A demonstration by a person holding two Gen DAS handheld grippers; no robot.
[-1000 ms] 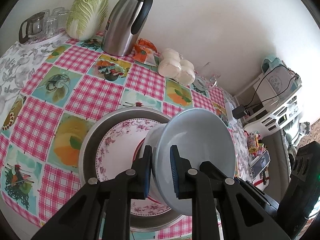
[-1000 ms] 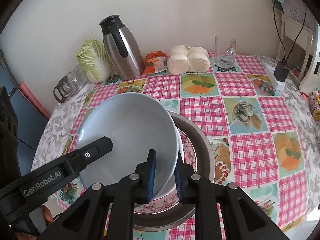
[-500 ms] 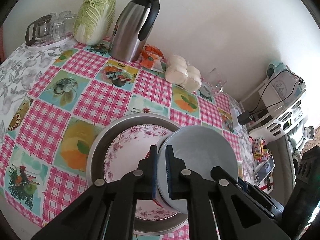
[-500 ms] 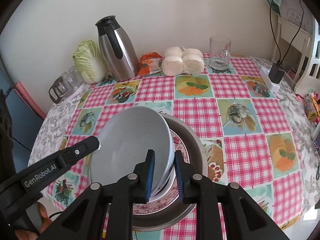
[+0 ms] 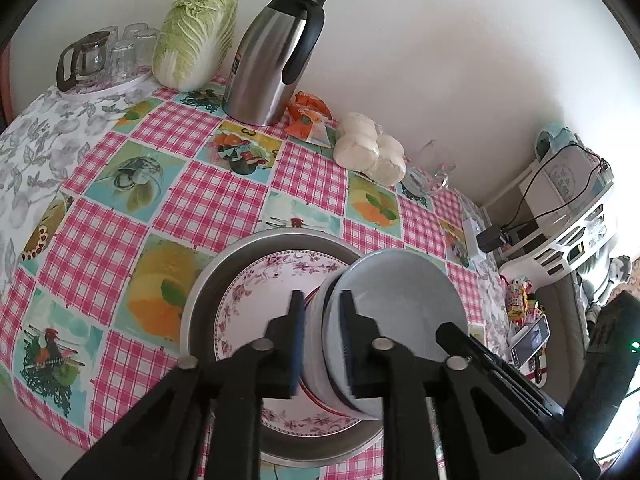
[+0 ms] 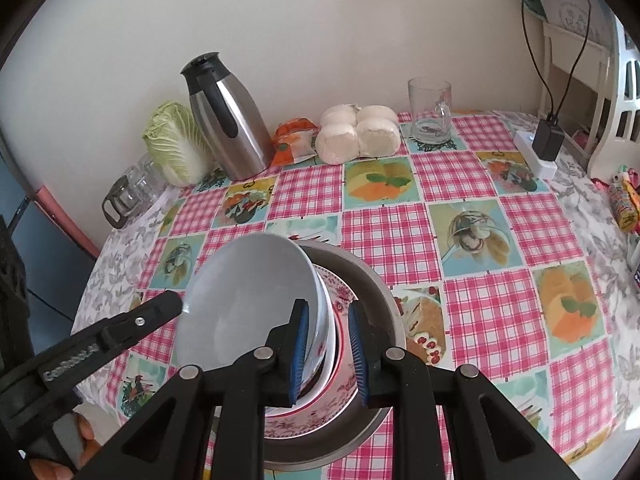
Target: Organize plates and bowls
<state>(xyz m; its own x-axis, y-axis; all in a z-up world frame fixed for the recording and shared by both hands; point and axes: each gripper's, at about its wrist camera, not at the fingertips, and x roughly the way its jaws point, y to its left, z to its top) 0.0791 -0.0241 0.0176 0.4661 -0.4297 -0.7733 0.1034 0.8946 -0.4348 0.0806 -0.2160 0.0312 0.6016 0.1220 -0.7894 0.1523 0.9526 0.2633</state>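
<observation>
A gray bowl (image 5: 404, 312) is set tilted in a white bowl (image 5: 316, 356) on a flowered plate (image 5: 256, 300), inside a metal pan (image 5: 212, 280) on the desk (image 5: 208, 196). The rims of both bowls are straddled by the left gripper (image 5: 320, 336), whose jaws have just been opening and look slack. The right gripper (image 6: 328, 344) is slightly spread around the rims too; a pinch cannot be told.

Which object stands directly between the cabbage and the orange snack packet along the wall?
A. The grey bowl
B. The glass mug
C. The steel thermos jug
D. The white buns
C: the steel thermos jug stands upright with the cabbage on one side and the orange snack packet on the other.
</observation>
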